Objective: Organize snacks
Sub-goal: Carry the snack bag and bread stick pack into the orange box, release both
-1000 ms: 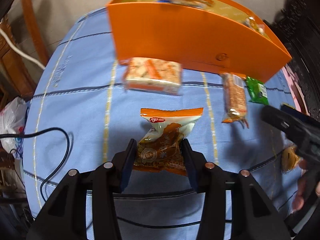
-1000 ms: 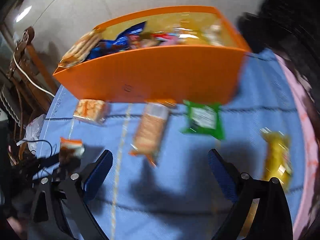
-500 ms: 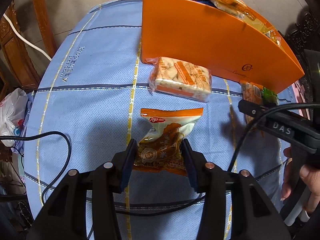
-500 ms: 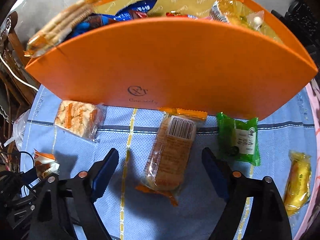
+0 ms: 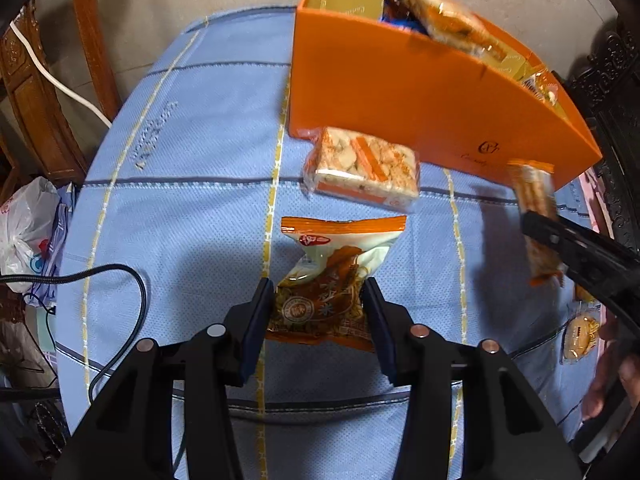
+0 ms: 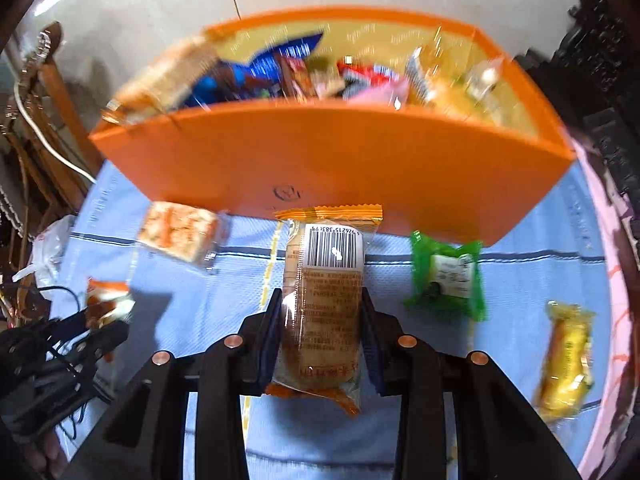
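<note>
A round table under a blue cloth (image 5: 180,200) carries everything. Near its far edge stands the orange box (image 6: 340,160), already holding a heap of mixed packets in blue, red and yellow wrappers.

Both grippers point steeply down at the cloth from the near edge. The left gripper (image 5: 320,312) is clamped on the lower half of an orange-and-white snack bag (image 5: 336,276), its fingers (image 5: 260,312) pressing the bag's sides; the bag lies near the middle of the table. The right gripper (image 6: 322,328) has its jaws closing on a long clear-wrapped biscuit pack (image 6: 322,304), barcode side up, and the pads already touch its sides. In the left wrist view that pack hangs tilted in the gripper, apparently clear of the cloth, just in front of the box's right end.

A square cracker pack (image 5: 362,168) lies against the box's front wall at the left. A green packet (image 6: 446,276) lies before the box's right part, and a yellow-wrapped snack (image 6: 566,360) sits near the table's right edge.
</note>
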Demonstrator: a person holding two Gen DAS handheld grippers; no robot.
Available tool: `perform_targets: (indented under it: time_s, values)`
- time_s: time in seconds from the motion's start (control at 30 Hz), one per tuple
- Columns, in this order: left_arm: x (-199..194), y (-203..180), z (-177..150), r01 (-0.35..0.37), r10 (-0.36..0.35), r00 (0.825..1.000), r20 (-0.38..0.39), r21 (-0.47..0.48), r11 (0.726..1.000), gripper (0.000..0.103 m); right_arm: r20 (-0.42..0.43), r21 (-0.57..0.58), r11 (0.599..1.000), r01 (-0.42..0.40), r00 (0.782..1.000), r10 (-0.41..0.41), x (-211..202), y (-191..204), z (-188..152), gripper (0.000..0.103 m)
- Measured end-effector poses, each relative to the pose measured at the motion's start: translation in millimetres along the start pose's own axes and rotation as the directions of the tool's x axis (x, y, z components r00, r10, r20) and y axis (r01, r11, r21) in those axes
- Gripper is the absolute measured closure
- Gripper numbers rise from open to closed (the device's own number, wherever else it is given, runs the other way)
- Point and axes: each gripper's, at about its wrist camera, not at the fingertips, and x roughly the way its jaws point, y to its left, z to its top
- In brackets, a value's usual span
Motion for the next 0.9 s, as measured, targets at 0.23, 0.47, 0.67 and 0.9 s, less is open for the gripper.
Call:
perform_targets:
  time_s: [0.23, 0.47, 0.67, 0.9]
  values:
    - [-34, -13, 16, 0.023, -0.025, 0.997, 0.069, 0.032, 0.999, 0.058, 0.067, -0.014, 1.000, -0.008, 0.998, 0.009, -54, -18, 0, 0.067]
    - [-86, -38, 52, 0.042, -0.059, 0.981, 0.186, 0.093, 0.995, 0.058, 0.156, -0.036, 0.999, -0.038, 0.987, 0.044, -98, -30, 21, 0.067]
    - [-114, -66, 104, 0.068, -0.108, 0.955, 0.276, 0.150, 0.986, 0.058, 0.235, -0.049, 0.998, -0.032, 0.971, 0.043, -112, -34, 64, 0.067]
    - [-108, -94, 159, 0.093, -0.140, 0.949, 0.283, 0.175, 0.980, 0.058, 0.278, -0.036, 0.999, -0.035, 0.960, 0.043, -105, -43, 117, 0.067]
